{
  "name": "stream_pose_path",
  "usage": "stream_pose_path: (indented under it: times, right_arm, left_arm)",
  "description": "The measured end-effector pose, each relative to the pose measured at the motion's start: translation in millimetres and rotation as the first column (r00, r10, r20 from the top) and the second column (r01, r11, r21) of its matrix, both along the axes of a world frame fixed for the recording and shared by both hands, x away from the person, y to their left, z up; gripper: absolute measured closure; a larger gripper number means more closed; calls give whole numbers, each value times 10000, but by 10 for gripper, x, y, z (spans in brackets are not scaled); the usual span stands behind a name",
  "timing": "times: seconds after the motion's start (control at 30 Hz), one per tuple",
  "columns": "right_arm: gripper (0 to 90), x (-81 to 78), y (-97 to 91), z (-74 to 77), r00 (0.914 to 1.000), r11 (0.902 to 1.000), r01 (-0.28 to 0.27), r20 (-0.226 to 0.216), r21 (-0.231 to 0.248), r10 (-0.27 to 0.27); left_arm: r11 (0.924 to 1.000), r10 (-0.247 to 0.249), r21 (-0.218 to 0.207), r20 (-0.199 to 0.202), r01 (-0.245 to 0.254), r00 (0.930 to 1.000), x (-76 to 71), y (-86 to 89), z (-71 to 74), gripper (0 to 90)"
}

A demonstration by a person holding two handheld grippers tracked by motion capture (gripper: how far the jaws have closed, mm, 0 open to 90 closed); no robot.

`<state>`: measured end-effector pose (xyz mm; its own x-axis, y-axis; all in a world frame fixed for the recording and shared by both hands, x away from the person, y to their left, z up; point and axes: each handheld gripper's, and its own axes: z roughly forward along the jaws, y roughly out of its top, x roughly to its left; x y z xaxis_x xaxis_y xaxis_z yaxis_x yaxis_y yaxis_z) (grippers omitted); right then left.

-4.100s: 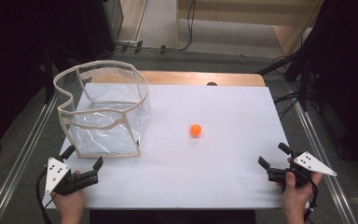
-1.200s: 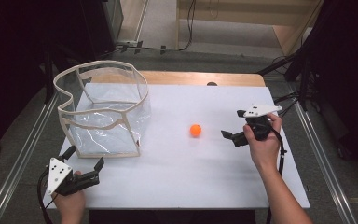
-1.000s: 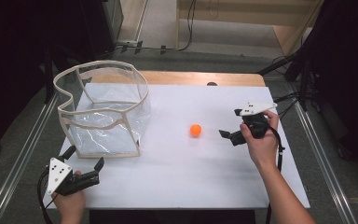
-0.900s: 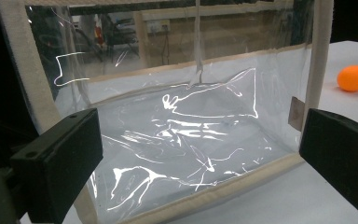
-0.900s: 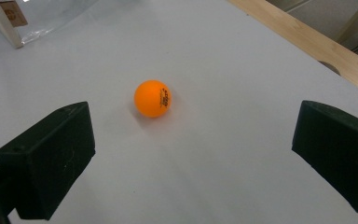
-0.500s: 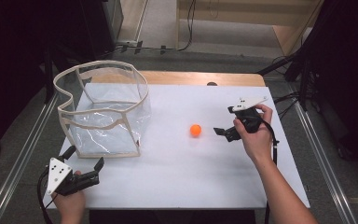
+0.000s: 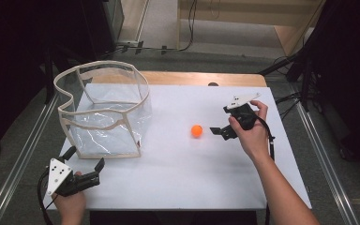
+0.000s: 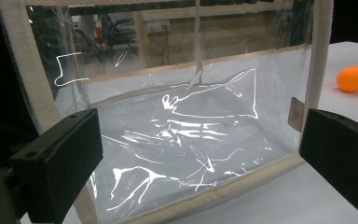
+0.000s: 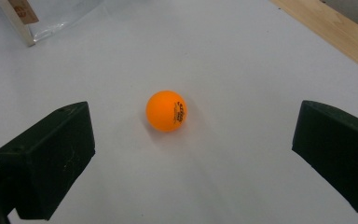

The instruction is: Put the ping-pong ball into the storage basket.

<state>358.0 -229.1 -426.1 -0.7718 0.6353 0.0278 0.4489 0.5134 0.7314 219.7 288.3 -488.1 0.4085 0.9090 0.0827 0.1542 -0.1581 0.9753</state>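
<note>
An orange ball (image 7: pixel 196 131) sits on the white tabletop (image 7: pixel 178 173), and everything else is placed here by reference to it. The ball rests alone on bare surface, with small dark print on its side seen in the right gripper view (image 9: pixel 166 111).

Just to the right of the ball in the high view, the right claw (image 7: pixel 220 130) points at it, held in the person's right hand (image 7: pixel 251 131). Its jaws stand wide apart, and in the right gripper view the ball lies ahead of them, between their lines, touching neither.

Well to the left of the ball stands a clear plastic bag (image 7: pixel 105 112) with cream fabric edging, upright and open at the top, its rim wavy.

Farther from the ball, at the near left edge of the tabletop, the left claw (image 7: pixel 83 166) is held by the left hand (image 7: pixel 70 206), jaws wide and holding nothing. The left gripper view looks straight into the bag's glossy side wall (image 8: pixel 182 135), with the ball (image 8: pixel 353 78) visible beyond the bag's right edge.
</note>
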Motion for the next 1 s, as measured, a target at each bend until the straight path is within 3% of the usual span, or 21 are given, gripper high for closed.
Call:
stream_pose_path:
  times: [0.5, 0.83, 1.0]
  right_arm:
    - [0, 145, 241, -96, 9922, 9917, -1017, -802, -790, 954]
    - [0, 239, 380, -224, 9893, 9837, -1154, -1049, -1377, 1014]
    - [0, 295, 450, -287, 9822, 9785, -1414, -1447, -1504, 1197]
  left_arm:
    - [10000, -1, -12, 7, 1, 10000, 1, 2, 0, 1]
    - [10000, -10, -12, 1, 10, 10000, 1, 4, 1, 1]
    - [10000, -20, -51, 12, 20, 10000, 2, 4, 0, 1]
